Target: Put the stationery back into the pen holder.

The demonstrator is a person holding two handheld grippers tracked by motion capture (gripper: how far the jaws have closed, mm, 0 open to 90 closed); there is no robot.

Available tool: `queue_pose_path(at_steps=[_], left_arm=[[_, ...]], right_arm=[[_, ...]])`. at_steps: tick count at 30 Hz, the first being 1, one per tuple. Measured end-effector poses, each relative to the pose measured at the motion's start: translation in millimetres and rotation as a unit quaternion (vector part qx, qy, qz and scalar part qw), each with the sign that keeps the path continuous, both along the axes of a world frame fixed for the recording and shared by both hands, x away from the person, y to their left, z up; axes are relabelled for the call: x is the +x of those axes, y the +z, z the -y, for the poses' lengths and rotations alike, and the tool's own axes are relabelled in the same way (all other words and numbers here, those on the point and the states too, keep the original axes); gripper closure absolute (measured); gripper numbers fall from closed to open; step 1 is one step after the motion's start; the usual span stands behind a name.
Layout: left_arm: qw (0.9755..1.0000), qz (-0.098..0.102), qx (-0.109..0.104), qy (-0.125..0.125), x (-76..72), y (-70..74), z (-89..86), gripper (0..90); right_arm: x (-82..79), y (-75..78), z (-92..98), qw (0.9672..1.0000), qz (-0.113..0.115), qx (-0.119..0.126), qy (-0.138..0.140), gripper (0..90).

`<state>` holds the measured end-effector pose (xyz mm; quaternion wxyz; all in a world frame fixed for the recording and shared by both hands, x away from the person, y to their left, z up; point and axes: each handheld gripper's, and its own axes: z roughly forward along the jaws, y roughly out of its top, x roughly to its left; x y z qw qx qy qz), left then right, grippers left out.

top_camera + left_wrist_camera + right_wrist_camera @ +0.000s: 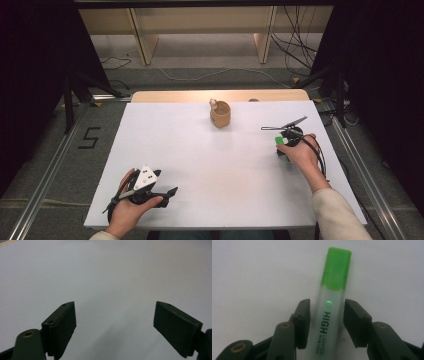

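Note:
A green highlighter with a translucent barrel and a green cap lies flat on the white table sheet; its cap shows at the right of the high view. My right gripper straddles the barrel. Its two pads stand close on either side, and a thin dark gap remains at the right pad. The same gripper sits low on the table in the person's right hand. My left gripper rests near the front left edge, and its jaws are spread wide over bare white sheet.
A small wooden cup with something pale sticking out stands at the back centre of the table. Black cables trail from the right gripper across the sheet. Wooden shelving and floor cables lie beyond the table's far edge.

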<state>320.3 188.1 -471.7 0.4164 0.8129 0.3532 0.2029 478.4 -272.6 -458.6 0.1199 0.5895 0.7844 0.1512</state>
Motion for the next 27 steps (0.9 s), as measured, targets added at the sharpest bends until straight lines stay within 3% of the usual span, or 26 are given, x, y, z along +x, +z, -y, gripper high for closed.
queue_pose_path(at_steps=[27], left_arm=[[1.0,0.001,0.004,-0.005,-0.5,0.4,0.2,18.2]], right_arm=[[-0.6,0.0,-2.4,0.9996,0.005,-0.001,-0.029,66.5]])
